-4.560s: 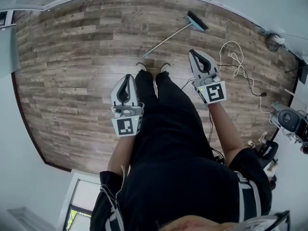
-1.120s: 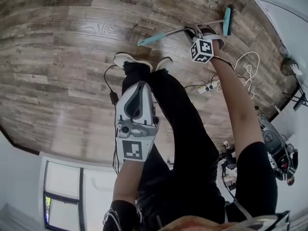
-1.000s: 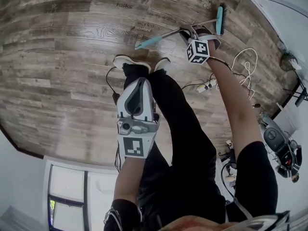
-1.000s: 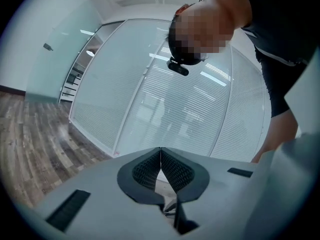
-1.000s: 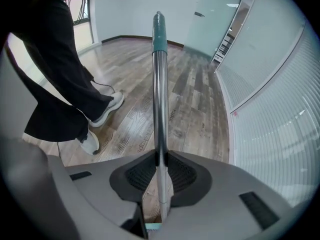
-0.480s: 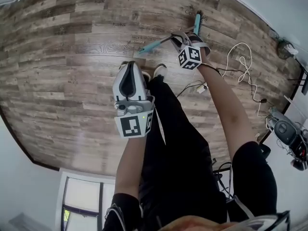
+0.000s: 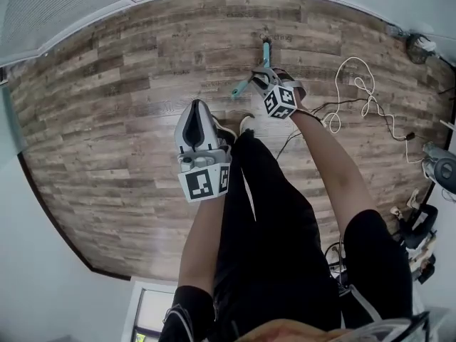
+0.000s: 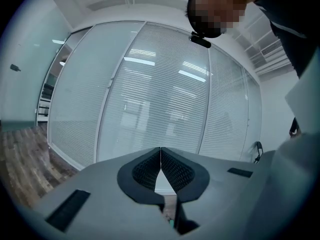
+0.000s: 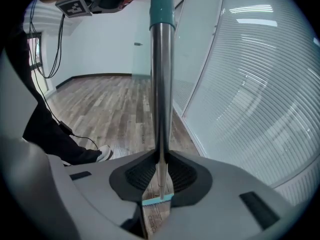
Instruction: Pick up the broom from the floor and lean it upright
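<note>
The person wears a black short-sleeved top (image 7: 274, 298), black trousers (image 7: 263, 191) and shoes with white soles (image 7: 246, 123), with pale straps (image 7: 360, 306) running down the right side of the body. The left gripper (image 7: 194, 105) and the right gripper (image 7: 258, 75) have smooth pale grey shells, the left one with a black teardrop-shaped hollow on top, and each ends in a white cube (image 7: 204, 182) printed with black square markers. Inside, the jaws are lined with black ribbed pads (image 8: 146, 170)

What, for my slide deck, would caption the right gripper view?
Right gripper shut on the broom's metal shaft, with wood floor and a blinds-covered glass wall beyond.
</note>
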Demonstrator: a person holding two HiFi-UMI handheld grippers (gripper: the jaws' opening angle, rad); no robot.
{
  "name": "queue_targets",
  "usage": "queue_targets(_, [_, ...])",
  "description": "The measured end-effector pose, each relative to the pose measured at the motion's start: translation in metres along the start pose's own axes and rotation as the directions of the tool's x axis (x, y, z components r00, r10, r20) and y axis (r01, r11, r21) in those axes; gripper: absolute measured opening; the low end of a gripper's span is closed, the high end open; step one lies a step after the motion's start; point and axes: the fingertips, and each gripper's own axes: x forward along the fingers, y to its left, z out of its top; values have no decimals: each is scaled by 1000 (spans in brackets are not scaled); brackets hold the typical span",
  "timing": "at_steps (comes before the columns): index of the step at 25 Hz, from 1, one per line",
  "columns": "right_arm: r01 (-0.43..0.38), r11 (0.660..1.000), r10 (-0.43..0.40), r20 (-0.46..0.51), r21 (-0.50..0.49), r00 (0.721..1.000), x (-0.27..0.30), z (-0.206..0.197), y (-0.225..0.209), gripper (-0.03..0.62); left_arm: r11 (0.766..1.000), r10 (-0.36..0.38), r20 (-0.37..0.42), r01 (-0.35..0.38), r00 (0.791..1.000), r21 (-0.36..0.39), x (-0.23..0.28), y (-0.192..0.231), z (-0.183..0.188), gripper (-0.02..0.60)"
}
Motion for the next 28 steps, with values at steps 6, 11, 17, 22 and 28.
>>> queue_targets(6, [133, 936, -168, 81, 325, 982, -69, 16, -45, 81, 994, -109, -20, 110, 994, 22, -8, -47, 35, 20])
queue_targets(11, [201, 801, -323, 124, 564, 938, -140, 38, -84, 81, 981, -181, -57, 184, 982, 60, -18, -81, 56, 18])
queue_targets(17, [333, 694, -506, 104, 639, 856, -212, 67, -113, 81, 955, -263, -105, 274, 959, 117, 1, -103, 69, 18])
queue_targets(22, [413, 630, -600, 75, 657, 796, -249, 86, -126, 80, 958, -260, -87, 268, 962, 102, 16, -100, 93, 18])
queue_targets(28, [438, 522, -638, -6, 732, 770, -251, 83, -171, 81, 961, -275, -26, 275, 961, -22, 63, -90, 122, 18])
